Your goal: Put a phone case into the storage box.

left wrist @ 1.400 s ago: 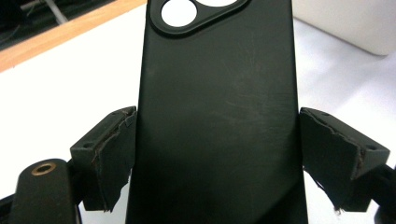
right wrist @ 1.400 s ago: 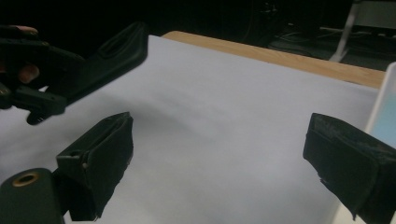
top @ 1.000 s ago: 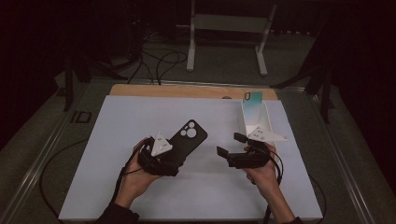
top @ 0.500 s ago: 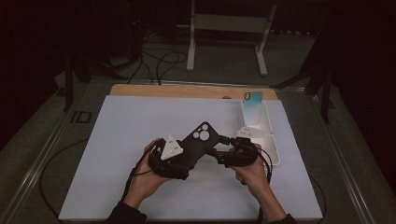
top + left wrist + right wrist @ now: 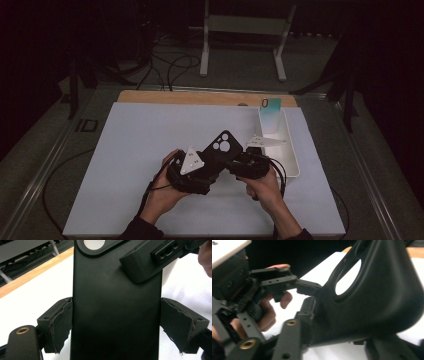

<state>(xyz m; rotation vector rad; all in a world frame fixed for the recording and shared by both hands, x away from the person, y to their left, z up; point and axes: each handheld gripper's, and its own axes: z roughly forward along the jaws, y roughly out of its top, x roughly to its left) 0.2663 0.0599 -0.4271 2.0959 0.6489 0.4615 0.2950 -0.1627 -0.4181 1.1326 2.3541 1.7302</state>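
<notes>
phone case (image 5: pixel 218 151): sitting between the left claw (image 5: pixel 200 167) and right claw (image 5: pixel 240 164)
tray (image 5: pixel 291 155): lying right of both, on the worktop (image 5: pixel 125 150)

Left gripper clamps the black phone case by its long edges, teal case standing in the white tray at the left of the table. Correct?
No. The white tray with the teal case sits at the table's right, per the high view. The left gripper does clamp the black phone case by its long edges.
</notes>
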